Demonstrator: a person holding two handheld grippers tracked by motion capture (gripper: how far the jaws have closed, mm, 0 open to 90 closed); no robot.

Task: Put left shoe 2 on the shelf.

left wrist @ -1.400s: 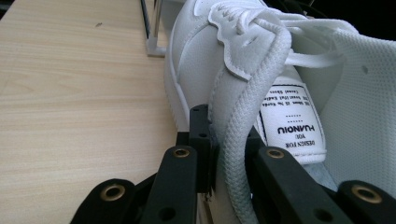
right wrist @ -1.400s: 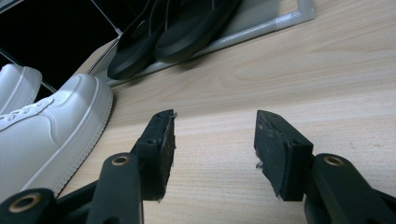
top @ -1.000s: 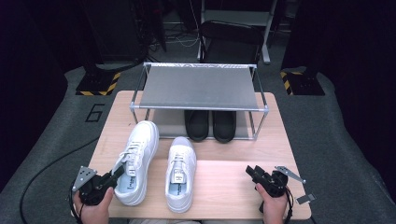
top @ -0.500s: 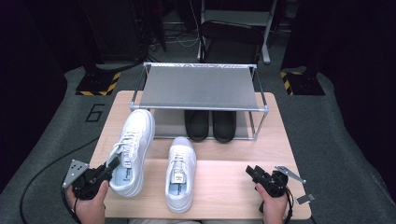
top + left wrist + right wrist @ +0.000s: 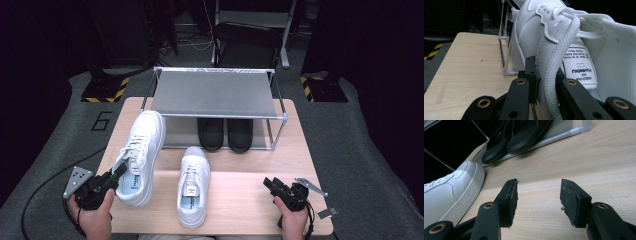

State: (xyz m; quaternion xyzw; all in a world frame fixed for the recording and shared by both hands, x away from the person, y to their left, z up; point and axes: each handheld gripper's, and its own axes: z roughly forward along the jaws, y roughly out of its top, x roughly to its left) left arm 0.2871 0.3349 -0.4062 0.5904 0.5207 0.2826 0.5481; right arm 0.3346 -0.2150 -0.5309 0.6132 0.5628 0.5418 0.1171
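Two white sneakers are on the wooden table (image 5: 250, 200). The left sneaker (image 5: 140, 150) is lifted and tilted, its toe pointing toward the metal shoe rack (image 5: 215, 95). My left gripper (image 5: 115, 177) is shut on the padded heel collar (image 5: 554, 65) of this sneaker (image 5: 544, 32), one jaw inside and one outside. The other white sneaker (image 5: 194, 185) lies flat at the table's middle; its toe (image 5: 456, 190) shows in the right gripper view. My right gripper (image 5: 272, 186) rests low near the front right of the table, open with nothing between its fingers (image 5: 537, 200).
A pair of black shoes (image 5: 226, 134) stands on the lower level under the rack's grey top shelf; they appear again (image 5: 519, 137) in the right gripper view. A black chair (image 5: 250, 40) stands behind the table. Bare wood lies between the middle sneaker and the right gripper.
The left gripper has risen with the left sneaker, lifting its heel off the table and carrying it slightly toward the rack. The right gripper has stayed put.
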